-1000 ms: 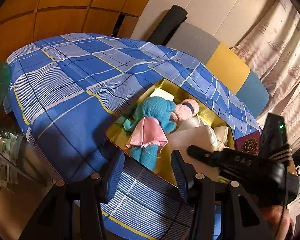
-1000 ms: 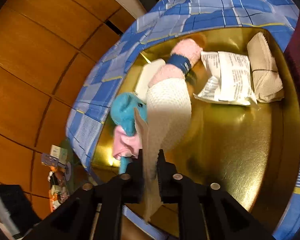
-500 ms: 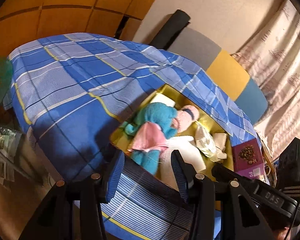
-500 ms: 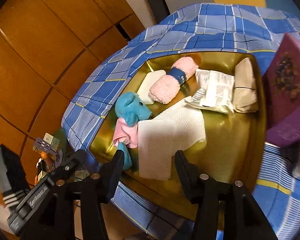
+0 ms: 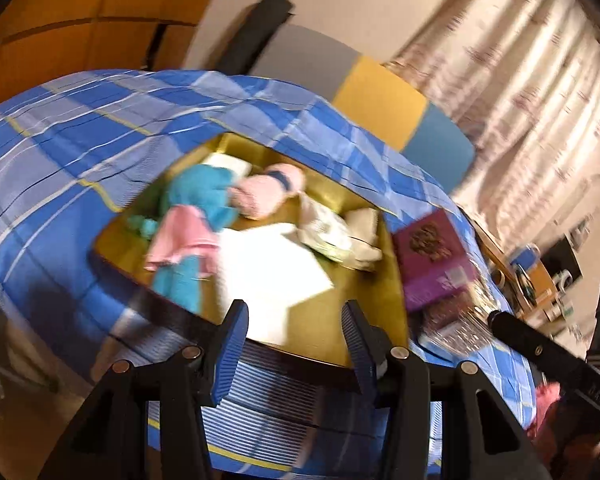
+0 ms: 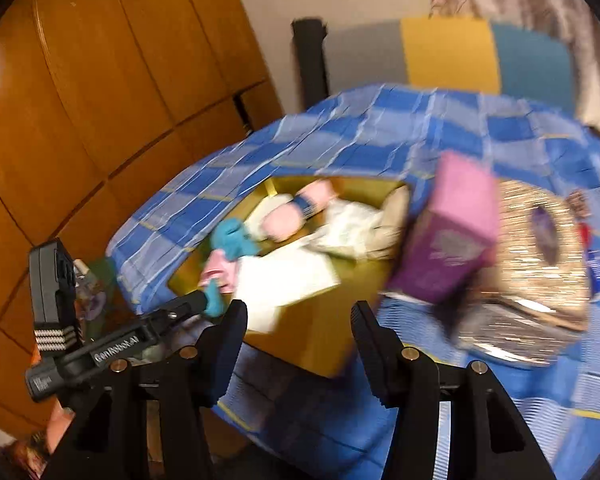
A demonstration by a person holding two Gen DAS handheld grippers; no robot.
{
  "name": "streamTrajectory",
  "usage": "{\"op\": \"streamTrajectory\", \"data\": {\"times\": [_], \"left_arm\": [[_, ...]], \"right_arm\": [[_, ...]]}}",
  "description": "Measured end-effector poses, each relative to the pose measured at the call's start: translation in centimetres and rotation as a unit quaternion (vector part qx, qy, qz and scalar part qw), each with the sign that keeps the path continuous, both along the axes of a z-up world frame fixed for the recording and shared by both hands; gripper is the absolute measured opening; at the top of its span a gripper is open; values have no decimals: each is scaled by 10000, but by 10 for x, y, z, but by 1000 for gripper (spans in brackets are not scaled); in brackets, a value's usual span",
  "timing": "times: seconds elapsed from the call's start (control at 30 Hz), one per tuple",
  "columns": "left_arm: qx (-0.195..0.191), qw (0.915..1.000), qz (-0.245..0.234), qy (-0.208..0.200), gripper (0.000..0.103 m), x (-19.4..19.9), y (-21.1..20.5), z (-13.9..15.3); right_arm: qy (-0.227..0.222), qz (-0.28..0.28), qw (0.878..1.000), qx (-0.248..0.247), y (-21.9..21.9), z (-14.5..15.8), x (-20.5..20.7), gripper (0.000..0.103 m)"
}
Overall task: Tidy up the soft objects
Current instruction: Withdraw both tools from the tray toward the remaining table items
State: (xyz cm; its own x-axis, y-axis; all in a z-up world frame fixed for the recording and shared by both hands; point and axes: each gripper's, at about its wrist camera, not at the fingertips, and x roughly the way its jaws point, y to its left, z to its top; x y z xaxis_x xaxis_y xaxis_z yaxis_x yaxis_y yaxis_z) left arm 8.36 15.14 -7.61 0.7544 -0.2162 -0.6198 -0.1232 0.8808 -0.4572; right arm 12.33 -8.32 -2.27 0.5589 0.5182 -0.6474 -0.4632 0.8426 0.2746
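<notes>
A gold box (image 5: 352,316) (image 6: 332,344) sits on the blue plaid cloth. In it lie a blue plush toy in a pink skirt (image 5: 196,208) (image 6: 230,240), a pink rolled towel with a blue band (image 5: 268,194) (image 6: 296,212), a white cloth (image 5: 272,268) (image 6: 288,280), a white packet (image 5: 324,228) (image 6: 352,226) and a beige folded cloth (image 5: 366,224). My left gripper (image 5: 294,340) is open and empty at the box's near edge. My right gripper (image 6: 298,340) is open and empty, back from the box. Both views are blurred.
A purple box (image 5: 432,256) (image 6: 448,248) stands right of the gold box, with a shiny woven item (image 6: 540,264) beside it. The plaid cloth (image 5: 80,144) covers the table. A wooden wall (image 6: 100,100), a colour-block chair back (image 5: 380,100) and curtains lie behind. A cluttered desk (image 5: 536,280) is at the right.
My right gripper opened, let go of the white cloth, which now lies in the gold box, and pulled back. Both grippers swung to the right; the purple box came into view.
</notes>
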Motion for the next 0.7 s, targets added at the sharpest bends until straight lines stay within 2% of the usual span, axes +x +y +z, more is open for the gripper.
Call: {"op": "streamTrajectory", "data": {"times": [0.17,0.3,0.4,0.57,0.7], "left_arm": [[79,9985,-517,-182,49,-3,-31,7],[131,9959,-865,-215,49,-4,-60,8],[59,9937,-1108,-141,49,-2,-85,7],[61,9884,-1517,44,49,7,-127,5],[102,9824,-1863,80,49,8,-162,11]], "right_arm": [[-58,-664,9977,-105,-67,2,-5,56],[218,-1297,9906,-372,-126,-14,1,57],[687,-1693,9820,-469,-176,-32,9,57],[955,-2143,9706,-546,-235,-50,11,57],[1027,-2354,9646,-602,-265,-61,13,57]]}}
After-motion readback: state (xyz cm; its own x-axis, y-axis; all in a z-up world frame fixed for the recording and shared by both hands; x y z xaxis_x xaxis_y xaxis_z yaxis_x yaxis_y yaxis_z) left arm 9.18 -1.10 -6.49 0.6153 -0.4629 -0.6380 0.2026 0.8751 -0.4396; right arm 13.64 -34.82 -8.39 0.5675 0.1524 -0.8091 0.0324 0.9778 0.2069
